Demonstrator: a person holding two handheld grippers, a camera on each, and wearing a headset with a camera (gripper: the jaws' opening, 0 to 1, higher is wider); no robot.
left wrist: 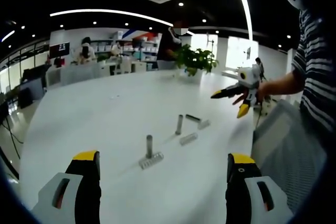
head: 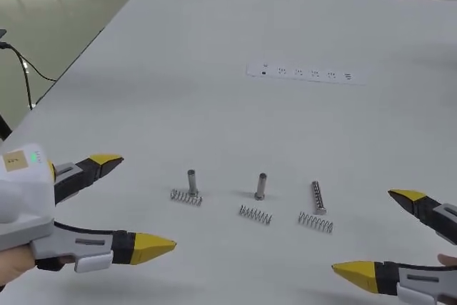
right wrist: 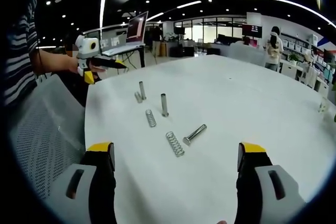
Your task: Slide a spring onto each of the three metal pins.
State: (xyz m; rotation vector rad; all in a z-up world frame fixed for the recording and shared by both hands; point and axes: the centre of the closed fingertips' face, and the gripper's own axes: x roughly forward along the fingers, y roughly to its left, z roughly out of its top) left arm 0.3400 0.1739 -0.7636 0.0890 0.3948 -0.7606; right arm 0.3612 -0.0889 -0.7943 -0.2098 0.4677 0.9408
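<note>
Three metal pins are on the white table. The left pin point(head: 191, 180) and middle pin point(head: 261, 185) stand upright. The right pin point(head: 318, 196) lies on its side, as the right gripper view shows point(right wrist: 195, 134). A spring lies just in front of each: left spring point(head: 186, 197), middle spring point(head: 255, 214), right spring point(head: 315, 222). My left gripper point(head: 132, 203) is open, left of the row and apart from it. My right gripper point(head: 380, 233) is open, to the right of the row. Both hold nothing.
A white power strip point(head: 307, 73) lies farther back on the table point(head: 214, 91). The table's left edge runs diagonally, with a cable point(head: 28, 76) beyond it. A grey mesh chair point(right wrist: 42, 129) sits at the near side.
</note>
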